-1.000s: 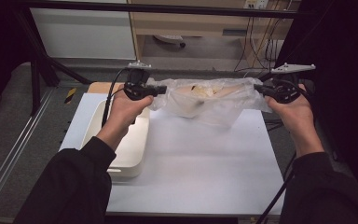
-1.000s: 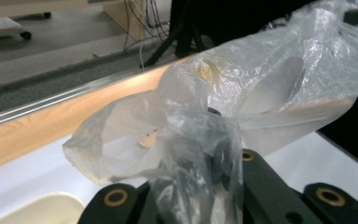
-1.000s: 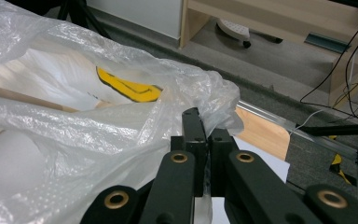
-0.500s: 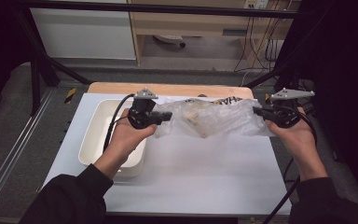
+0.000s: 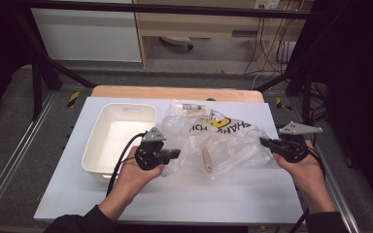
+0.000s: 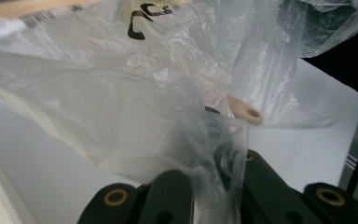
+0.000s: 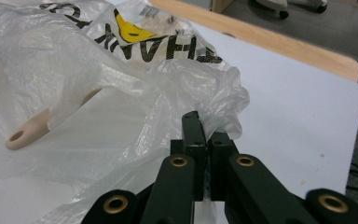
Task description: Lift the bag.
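Nearest the person, the left gripper [image 5: 175, 155] is clamped on one edge of the bag [image 5: 213, 138], and the right gripper [image 5: 264, 141] pinches its opposite edge. The bag lies spread between them on the table [image 5: 184, 194], a wooden handle [image 5: 206, 160] poking from it. Left of the bag stands a white tub [image 5: 102, 160].

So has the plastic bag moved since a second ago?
Yes. The plastic bag has come down and toward the person, from the wooden board's far edge to beside the white bin.
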{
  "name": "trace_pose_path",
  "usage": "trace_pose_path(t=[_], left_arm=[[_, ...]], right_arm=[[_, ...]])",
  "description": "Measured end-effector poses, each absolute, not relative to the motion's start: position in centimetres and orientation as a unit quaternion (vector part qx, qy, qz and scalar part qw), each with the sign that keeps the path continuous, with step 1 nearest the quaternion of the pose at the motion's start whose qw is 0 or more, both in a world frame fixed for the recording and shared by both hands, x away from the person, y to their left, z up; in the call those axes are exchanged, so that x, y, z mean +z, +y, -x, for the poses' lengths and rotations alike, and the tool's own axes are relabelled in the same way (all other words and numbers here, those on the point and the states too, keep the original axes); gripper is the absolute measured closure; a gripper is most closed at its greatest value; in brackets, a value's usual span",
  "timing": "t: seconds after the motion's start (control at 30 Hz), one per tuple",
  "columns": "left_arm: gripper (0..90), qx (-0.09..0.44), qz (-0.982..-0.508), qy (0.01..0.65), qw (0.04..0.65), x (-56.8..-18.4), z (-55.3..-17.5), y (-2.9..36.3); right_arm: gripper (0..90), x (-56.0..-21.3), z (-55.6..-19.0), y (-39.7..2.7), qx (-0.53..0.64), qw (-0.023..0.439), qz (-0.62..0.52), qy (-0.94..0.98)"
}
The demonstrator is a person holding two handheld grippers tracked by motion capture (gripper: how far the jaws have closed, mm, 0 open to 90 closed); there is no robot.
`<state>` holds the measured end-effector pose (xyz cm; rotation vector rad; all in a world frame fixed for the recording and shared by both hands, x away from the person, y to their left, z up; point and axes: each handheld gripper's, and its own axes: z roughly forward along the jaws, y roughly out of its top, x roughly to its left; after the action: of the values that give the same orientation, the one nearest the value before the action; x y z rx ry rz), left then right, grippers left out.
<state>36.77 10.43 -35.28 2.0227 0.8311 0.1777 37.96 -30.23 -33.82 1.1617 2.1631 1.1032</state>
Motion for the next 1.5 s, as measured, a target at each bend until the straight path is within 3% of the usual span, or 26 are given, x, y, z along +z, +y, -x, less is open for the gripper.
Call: trace_pose_path(t=[0.37, 0.73, 1.5], left_arm=[[90.0, 0.063, -0.839, 0.329, 0.429, -40.0, -32.6, 10.2], [89.8, 0.048, -0.842, 0.340, 0.416, -42.7, -31.7, 11.8], [86.0, 0.049, -0.848, 0.344, 0.401, -44.8, -30.5, 13.6]], right_arm=[[90.0, -38.1, -34.8, -30.2, 0.396, 0.201, -0.433, 0.784], [90.0, -41.2, -32.2, -30.2, 0.389, 0.176, -0.449, 0.785], [90.0, -43.6, -30.5, -29.4, 0.334, 0.156, -0.434, 0.822]])
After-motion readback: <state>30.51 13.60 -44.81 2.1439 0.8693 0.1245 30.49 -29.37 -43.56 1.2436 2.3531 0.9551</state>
